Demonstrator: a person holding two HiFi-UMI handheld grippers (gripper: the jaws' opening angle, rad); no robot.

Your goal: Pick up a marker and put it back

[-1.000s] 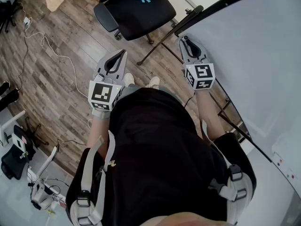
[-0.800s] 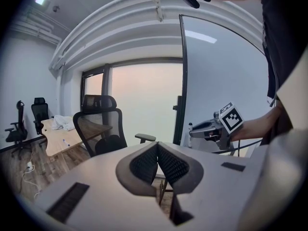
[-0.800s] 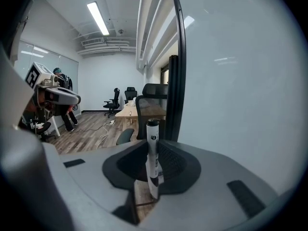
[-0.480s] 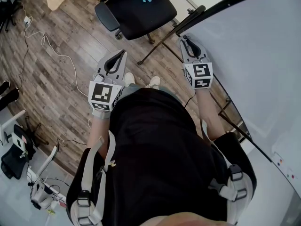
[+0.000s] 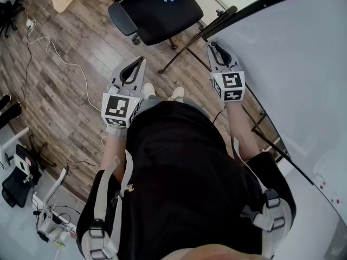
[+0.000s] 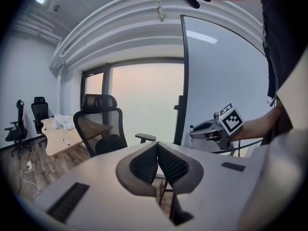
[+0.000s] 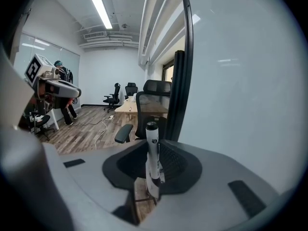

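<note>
A marker (image 7: 152, 150) is being pinched by the right gripper (image 5: 215, 49) beside the board (image 5: 293, 64) — the left gripper (image 5: 138, 65) is being held out, pressed together.

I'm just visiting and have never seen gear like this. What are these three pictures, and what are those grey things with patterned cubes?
There is no robot: a person holds a hand-operated claw in each hand. One picture comes from a camera on the person's head, looking down; the other two from cameras riding on each claw. The left claw is shut and empty, facing an office chair. The right claw is clamped on a marker, next to a whiteboard. The patterned cubes are parts of the claws.
</note>
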